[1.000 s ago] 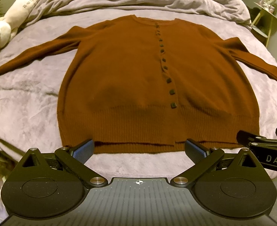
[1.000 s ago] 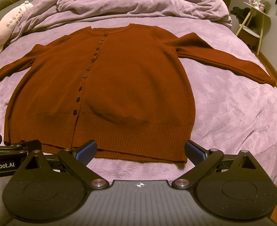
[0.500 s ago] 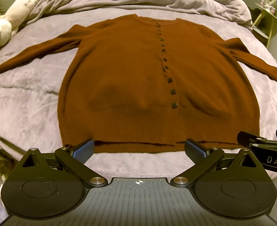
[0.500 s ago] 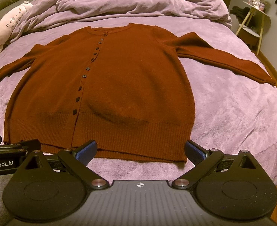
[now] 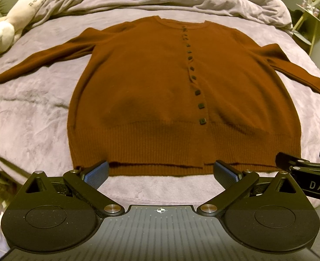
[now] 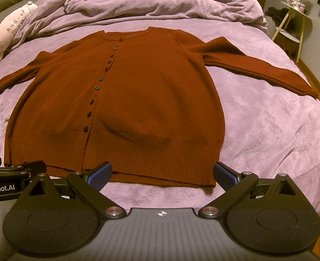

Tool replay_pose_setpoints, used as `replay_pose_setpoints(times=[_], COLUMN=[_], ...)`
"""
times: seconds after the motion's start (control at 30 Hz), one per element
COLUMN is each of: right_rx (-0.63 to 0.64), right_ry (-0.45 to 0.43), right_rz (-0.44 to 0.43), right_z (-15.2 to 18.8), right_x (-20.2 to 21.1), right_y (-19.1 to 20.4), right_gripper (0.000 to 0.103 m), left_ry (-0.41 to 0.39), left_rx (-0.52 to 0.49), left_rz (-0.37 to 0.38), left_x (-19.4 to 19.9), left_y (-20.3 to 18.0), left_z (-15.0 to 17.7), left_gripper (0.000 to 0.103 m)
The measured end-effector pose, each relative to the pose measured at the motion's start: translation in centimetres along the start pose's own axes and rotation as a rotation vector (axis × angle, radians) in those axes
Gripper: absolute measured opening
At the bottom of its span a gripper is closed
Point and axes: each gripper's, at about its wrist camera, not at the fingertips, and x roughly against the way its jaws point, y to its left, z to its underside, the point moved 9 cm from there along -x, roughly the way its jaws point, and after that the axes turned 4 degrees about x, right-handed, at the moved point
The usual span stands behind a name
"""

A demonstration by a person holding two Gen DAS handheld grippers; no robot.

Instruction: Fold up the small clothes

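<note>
**Cardigan flat on bed, both grippers wide open at hem**

Left wrist view: left gripper (image 5: 161,171) spread wide, nothing between its blue pads (image 5: 95,174), hovering over the near edge of the bed (image 5: 29,117) just short of the cardigan (image 5: 151,91) hem. Right gripper's black body pokes in at the right edge. Only this view shows the left sleeve (image 5: 40,61) full length, out toward the bed's left edge, and the plush toy's (image 5: 5,32) head at the far left corner.

Right wrist view: right gripper (image 6: 162,174) also spread wide, empty, at the hem's right half. Left gripper visible at the left edge. Only this view shows the right sleeve (image 6: 260,67) whole, angled to the bed's right edge, plus wood floor (image 6: 314,74) beyond.

Cardigan lies face up, buttoned, centred on the bed, collar toward the far edge, hem toward the near edge. Rumpled duvet (image 6: 160,2) heaped along the far edge, clear of the collar. Nothing lies on the cardigan.

Bed cover is lilac plush, lightly creased. Side table (image 6: 295,21) at the far right by a grey wall. Dim warm light.
</note>
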Motion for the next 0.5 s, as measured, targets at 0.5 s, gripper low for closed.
replay_pose_setpoints(times=[0.5], right_rx=[-0.001], right_ry=[0.003], right_rz=[-0.002], right_z=[0.11], right_x=[-0.05], right_y=[-0.05], right_gripper=[0.099], left_ry=[0.002], left_rx=[0.004], left_rz=[0.000], left_x=[-0.10], left_y=[0.14], left_z=[0.12], left_gripper=[0.103])
